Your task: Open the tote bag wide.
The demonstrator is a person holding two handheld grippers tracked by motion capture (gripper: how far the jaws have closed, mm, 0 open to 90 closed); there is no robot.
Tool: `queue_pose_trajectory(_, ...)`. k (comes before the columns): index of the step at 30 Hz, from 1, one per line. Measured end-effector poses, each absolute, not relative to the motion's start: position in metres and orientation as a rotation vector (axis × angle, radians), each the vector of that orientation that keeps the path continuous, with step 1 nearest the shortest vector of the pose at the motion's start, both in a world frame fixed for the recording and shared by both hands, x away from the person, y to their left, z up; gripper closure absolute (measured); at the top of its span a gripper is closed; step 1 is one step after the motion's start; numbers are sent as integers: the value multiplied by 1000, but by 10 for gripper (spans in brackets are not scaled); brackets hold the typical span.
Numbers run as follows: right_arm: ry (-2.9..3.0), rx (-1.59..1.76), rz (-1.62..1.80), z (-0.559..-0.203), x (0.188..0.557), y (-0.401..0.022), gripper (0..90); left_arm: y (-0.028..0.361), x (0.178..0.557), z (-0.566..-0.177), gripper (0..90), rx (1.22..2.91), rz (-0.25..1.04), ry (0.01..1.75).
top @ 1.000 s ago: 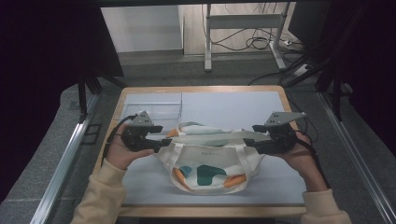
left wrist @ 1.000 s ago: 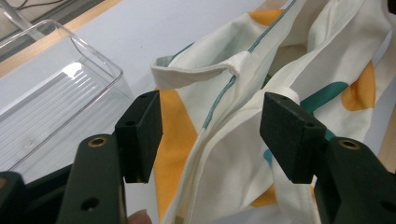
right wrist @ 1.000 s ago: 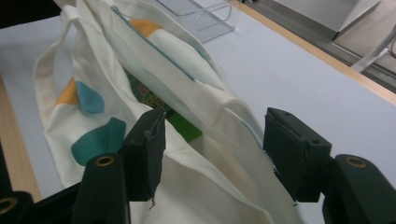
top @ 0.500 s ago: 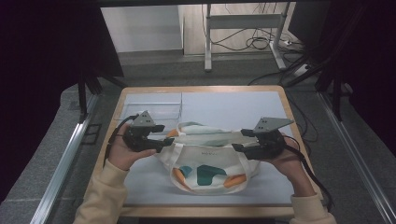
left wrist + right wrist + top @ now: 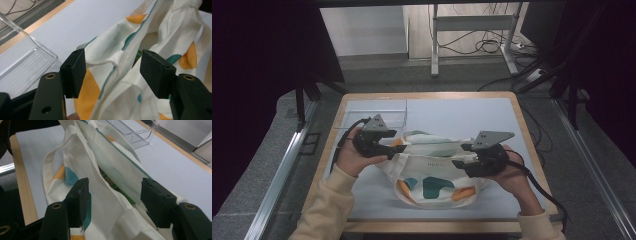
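Observation:
A cream tote bag [image 5: 432, 172] with orange and teal patches lies on the pale mat, its mouth toward the far side. My left gripper [image 5: 399, 148] is at the bag's left end, open, with bunched rim fabric [image 5: 112, 62] between its jaws [image 5: 115, 72]. At the bag's right end my right gripper [image 5: 459, 157] straddles the mouth [image 5: 115, 200]. Its jaws have just been closing a little, with both cloth walls between them and the pads still apart from the cloth. Inside the bag a green printed packet [image 5: 112, 182] peeks out.
A clear plastic tray [image 5: 377, 117] stands at the mat's back left, just behind my left hand. The wooden table rim [image 5: 532, 150] frames the mat. Bare mat [image 5: 462, 115] lies behind the bag. Metal rails run along both sides of the table.
My right hand has slid left along the bag toward its middle. The left hand has stayed where it was.

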State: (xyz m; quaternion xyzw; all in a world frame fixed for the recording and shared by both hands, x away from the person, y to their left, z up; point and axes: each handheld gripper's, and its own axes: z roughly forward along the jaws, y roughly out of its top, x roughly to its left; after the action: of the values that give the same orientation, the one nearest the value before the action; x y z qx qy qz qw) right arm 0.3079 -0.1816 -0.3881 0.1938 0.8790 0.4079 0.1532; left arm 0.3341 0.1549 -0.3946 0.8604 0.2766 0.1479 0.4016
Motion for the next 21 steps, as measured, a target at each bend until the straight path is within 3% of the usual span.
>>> queue_pose_trajectory(14, 2663, 462, 1068, -394, 317, -139, 480, 133, 358, -404, 413, 2311, 278, 645)
queue_pose_trajectory(18, 2701, 453, 1018, -399, 319, -130, 561, 126, 358, -407, 518, 2358, 249, 609)
queue_pose_trajectory(21, 2724, 464, 1000, -404, 322, -127, 636, 123, 357, -408, 654, 2412, 227, 566)
